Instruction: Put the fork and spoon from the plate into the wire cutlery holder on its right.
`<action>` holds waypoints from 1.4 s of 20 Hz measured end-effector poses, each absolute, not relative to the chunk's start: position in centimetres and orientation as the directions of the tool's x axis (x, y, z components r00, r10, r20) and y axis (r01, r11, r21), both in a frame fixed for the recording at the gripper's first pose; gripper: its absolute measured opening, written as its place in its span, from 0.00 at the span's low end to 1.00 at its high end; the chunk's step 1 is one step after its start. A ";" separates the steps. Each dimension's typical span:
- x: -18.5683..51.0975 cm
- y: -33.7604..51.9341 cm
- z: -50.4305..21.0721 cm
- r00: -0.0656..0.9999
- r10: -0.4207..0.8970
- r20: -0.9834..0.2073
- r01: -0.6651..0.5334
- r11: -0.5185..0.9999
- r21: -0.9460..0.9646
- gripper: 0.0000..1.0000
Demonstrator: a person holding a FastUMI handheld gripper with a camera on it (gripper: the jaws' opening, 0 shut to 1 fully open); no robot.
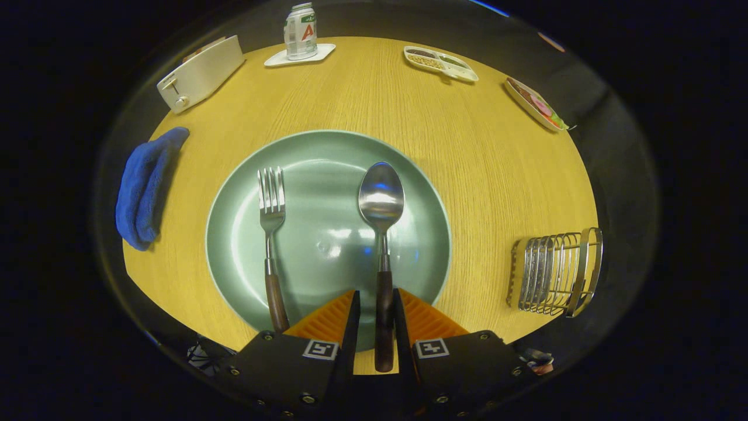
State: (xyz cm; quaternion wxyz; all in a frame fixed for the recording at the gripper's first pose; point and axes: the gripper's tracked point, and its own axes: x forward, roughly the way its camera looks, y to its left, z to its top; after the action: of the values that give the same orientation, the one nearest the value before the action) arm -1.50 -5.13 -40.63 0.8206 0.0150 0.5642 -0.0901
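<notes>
Gripper view: fingers (357, 304) narrowed around spoon (381, 234) handle, maybe touching; fork (272, 234) left on green plate (327, 146).

Near rim of plate (245, 199) hidden behind gripper (377, 304) fingers. Fork (272, 234) handle end covered by gripper body. Whether fingers press spoon (381, 234) handle: cannot tell. Contents of divided snack tray (441, 62) too small to identify.

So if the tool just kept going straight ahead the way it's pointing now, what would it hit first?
The tool already straddles the spoon's dark handle, which lies between its fingers. Pushing straight on, it would slide along that handle toward the spoon's bowl, over the green plate. Whether the fingers actually press the handle is unclear.
</notes>
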 end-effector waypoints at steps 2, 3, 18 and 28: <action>-0.9 -5.0 -40.7 0.355 -0.122 -0.927 0.164 0.984 -0.067 0.34; -1.1 -5.0 -40.3 0.358 -0.131 -0.925 0.171 0.983 -0.073 0.17; 0.5 -5.1 -35.7 0.514 -0.191 -0.837 0.220 0.972 -0.086 0.08; 1.2 -6.2 -30.8 0.624 -0.243 -0.742 0.266 0.960 -0.091 0.08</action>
State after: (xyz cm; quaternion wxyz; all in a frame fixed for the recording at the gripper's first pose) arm 1.15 -6.15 -30.78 0.9011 0.0141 0.4097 -0.1414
